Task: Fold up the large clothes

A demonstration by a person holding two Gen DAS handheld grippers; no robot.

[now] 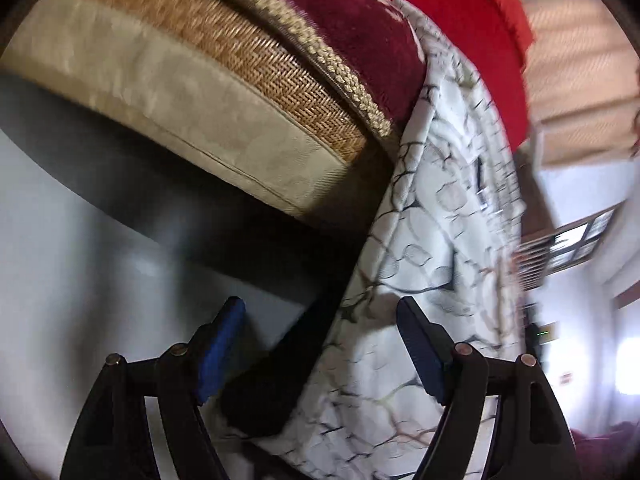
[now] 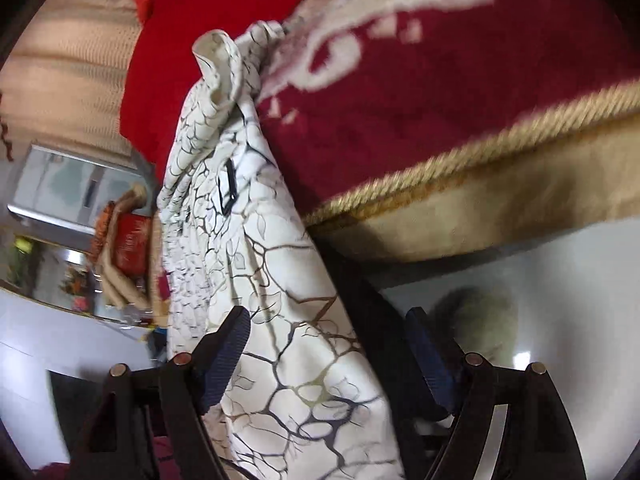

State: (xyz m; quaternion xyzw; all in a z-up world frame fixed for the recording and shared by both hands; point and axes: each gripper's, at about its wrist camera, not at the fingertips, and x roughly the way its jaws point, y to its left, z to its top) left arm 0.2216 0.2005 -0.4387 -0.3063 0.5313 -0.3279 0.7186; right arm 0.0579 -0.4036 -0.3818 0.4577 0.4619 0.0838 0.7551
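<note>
Right, both grippers spread wide, nothing clamped. Left gripper (image 1: 320, 344): the printed white cloth (image 1: 436, 240) sits in the gap toward its right finger (image 1: 420, 344), pads not pressing. The left finger (image 1: 222, 344) hangs over bare pale floor (image 1: 60, 260).

Right gripper (image 2: 326, 354): same cloth (image 2: 256, 280) runs up between the fingers, close against the left finger (image 2: 224, 356), not pinched. The right finger (image 2: 426, 360) stands clear, over floor and shadow.

Ahead of both tools the cloth drapes down over the bed edge in a long hanging strip. Far end in the right view is bunched into a curled corner (image 2: 218, 64), lying on the dark red patterned blanket (image 2: 440, 92).

Beyond the left tool: mattress side (image 1: 180, 92) with a woven tan band and gold cord trim, red blanket on top. Beyond the right tool: same gold cord (image 2: 480, 148). Background is blurred.

Handling, my read: thin, light, fully limp, won't hold shape, sags between grips. Looks smooth, so could slip from a shallow pinch. Not fragile. Best hold is on the hanging edge nearest each tool, one gripper per corner or hem, bite deep over a doubled seam, then lift and spread it taut before folding. Can't tell where the actual corners are; the lower end is hidden under the fingers.
</note>
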